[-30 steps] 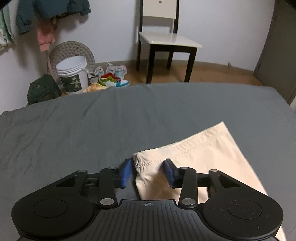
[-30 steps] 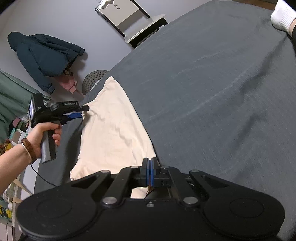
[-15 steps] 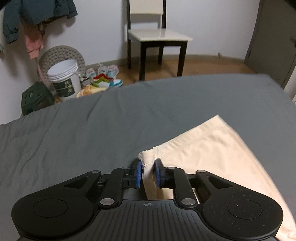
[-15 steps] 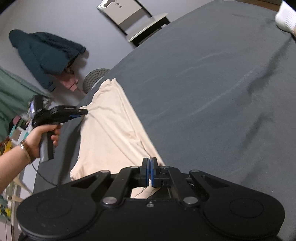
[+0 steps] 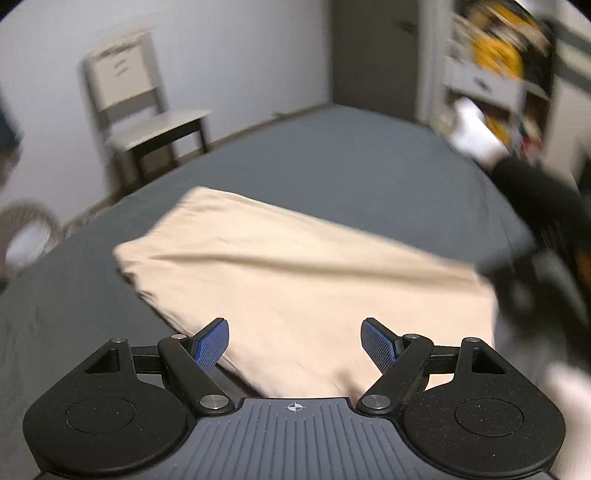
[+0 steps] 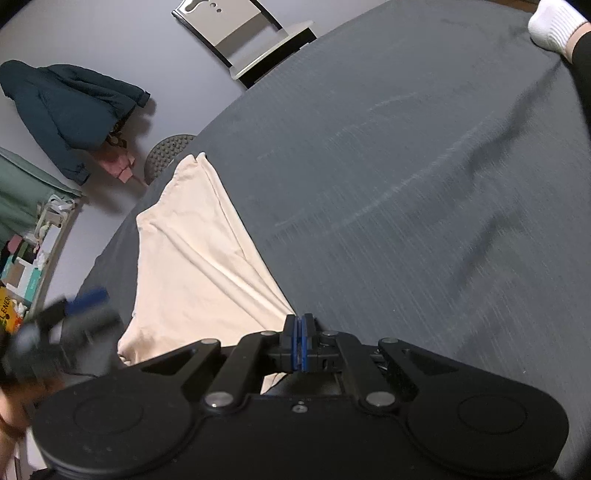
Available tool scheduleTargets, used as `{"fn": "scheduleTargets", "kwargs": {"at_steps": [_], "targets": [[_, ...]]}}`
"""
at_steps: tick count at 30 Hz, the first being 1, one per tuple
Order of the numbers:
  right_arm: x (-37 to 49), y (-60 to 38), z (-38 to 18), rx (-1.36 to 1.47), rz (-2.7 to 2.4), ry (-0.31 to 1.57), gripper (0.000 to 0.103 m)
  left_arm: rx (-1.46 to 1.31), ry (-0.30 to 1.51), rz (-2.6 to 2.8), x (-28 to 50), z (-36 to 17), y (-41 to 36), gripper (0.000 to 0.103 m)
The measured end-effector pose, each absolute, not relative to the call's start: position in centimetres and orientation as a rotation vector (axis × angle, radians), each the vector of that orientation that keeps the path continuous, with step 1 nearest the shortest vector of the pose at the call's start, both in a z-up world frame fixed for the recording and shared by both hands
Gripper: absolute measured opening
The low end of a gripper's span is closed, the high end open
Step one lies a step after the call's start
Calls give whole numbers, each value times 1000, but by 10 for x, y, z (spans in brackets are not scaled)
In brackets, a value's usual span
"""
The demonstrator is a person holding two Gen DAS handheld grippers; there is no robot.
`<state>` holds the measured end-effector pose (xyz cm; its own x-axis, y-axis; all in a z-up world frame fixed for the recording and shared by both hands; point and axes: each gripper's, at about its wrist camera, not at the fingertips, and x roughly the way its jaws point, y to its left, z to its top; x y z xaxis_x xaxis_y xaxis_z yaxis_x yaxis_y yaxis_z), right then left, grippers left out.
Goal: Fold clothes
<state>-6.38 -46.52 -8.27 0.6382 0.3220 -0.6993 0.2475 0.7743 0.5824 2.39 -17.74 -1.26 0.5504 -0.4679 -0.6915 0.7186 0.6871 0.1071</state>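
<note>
A cream garment (image 5: pixel 295 280) lies folded on the dark grey bed sheet (image 5: pixel 351 166), with a long crease running across it. My left gripper (image 5: pixel 295 345) hovers open over its near edge, and nothing sits between the blue pads (image 5: pixel 212 345). In the right wrist view the cream garment (image 6: pixel 192 258) narrows toward my right gripper (image 6: pixel 300 343), which is shut on its near corner. The left gripper (image 6: pixel 74 314) shows there as a blur at the left, held by a hand. The right gripper (image 5: pixel 535 288) is a dark blur at the garment's right end.
A white chair (image 5: pixel 147 122) stands by the wall beyond the bed. A person's foot in a white sock (image 6: pixel 554 26) rests on the sheet at the far right. A dark coat (image 6: pixel 74 107) hangs on the wall, and shelves (image 5: pixel 498 74) stand at the right.
My left gripper had shut on the garment's hem corner, has let it go and swung fast to a new angle. The garment now lies doubled over. The right gripper stays shut.
</note>
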Motion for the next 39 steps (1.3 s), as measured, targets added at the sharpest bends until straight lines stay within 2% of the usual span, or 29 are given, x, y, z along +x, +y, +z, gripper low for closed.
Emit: {"fn": "scheduleTargets", "kwargs": {"at_steps": [8,13,16,18,21,22,23,25,27,29,39], "targets": [[-64,-466,-84,720,46,893,3,433,592,-667,-4,-19,-181,79],[-62,-465,-84,717,46,890,4,751,478,-700,-32,-7,-176,79],[-62,-465,-83,714,46,890,4,947,463,-667,-40,-18,-183,79],[-62,-464,-83,714,46,891,4,1005,450,-642,-41,-26,-190,73],[-62,-464,-84,715,45,892,4,1050,432,-620,-41,-35,-202,72],[-62,-465,-84,715,46,892,4,1069,431,-614,-41,-38,-208,67],[-62,-465,-84,716,46,892,4,1094,433,-610,-40,-42,-212,57],[-62,-465,-84,716,45,893,4,1141,441,-583,-38,-50,-219,48],[-62,-465,-83,716,46,892,4,1151,463,-566,-36,-55,-223,23],[-62,-464,-84,717,47,891,4,1128,488,-546,-34,-55,-223,6],[-62,-461,-82,680,85,895,4,949,591,-496,-40,-53,-197,6]]}}
